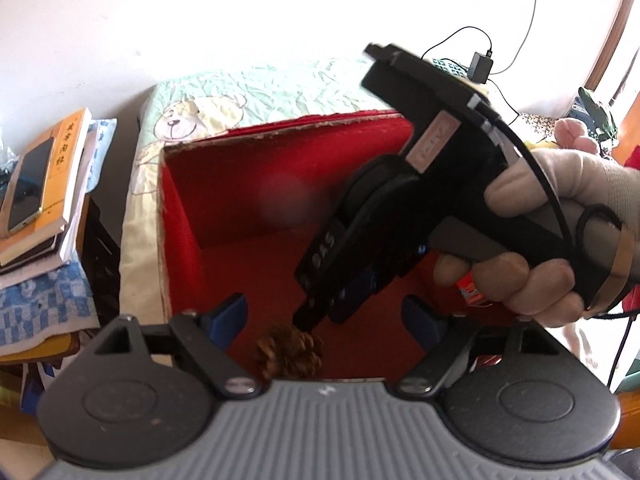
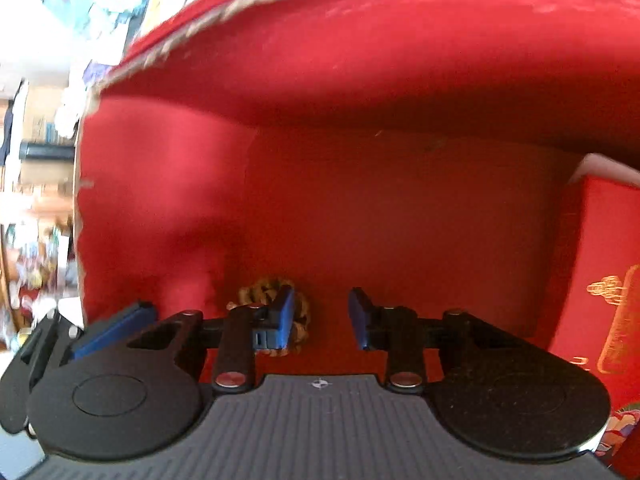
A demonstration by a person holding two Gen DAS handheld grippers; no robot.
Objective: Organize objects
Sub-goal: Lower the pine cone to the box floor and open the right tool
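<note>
A brown pine cone lies on the floor of an open red box. My left gripper is open and empty, hovering over the box's near side above the cone. My right gripper, held by a gloved hand, reaches down into the box with its tips just above the cone. In the right wrist view the right gripper is open and empty inside the red box; the pine cone lies just behind its left finger.
A red packet with gold print stands at the box's right inside wall. The box sits on a bed with a pale bear-print quilt. Stacked books with a phone lie at left. A charger and cable lie behind.
</note>
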